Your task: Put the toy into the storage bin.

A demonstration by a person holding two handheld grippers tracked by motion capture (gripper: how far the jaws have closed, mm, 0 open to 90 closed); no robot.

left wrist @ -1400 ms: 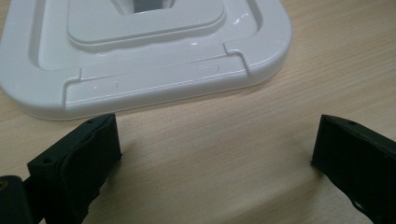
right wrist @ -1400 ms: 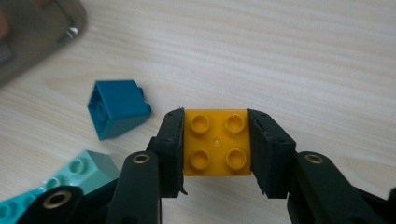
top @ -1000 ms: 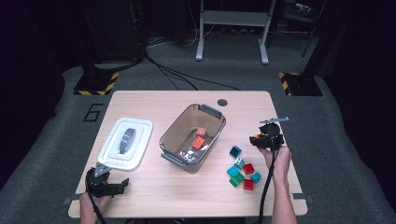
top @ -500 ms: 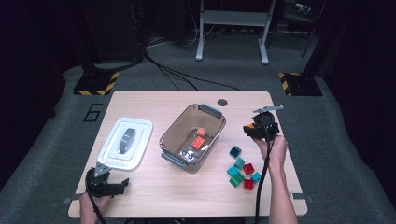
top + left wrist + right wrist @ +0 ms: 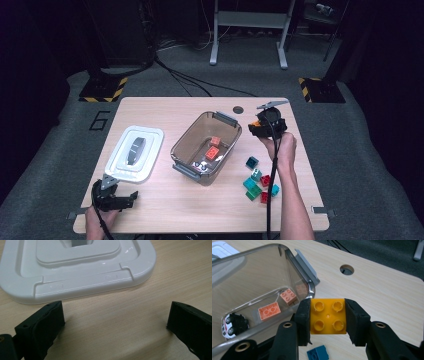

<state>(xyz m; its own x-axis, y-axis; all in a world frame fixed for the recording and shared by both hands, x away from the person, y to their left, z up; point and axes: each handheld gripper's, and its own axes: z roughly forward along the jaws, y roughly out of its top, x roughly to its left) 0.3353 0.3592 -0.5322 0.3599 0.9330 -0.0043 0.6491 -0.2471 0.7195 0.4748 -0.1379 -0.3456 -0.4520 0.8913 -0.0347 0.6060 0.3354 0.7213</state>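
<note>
Yellow four-stud brick (image 5: pixel 328 316) sits pinched in the right gripper (image 5: pixel 328 320) beside the clear bin (image 5: pixel 186 150); left gripper (image 5: pixel 115 322) rests spread near the table's front-left corner.

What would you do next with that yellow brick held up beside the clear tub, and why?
Probably carry it sideways over the clear tub and open the jaws. The right gripper clamps the yellow brick just outside the tub's rim, and two orange bricks and a toy car already lie inside, so it likely belongs there too.
</note>
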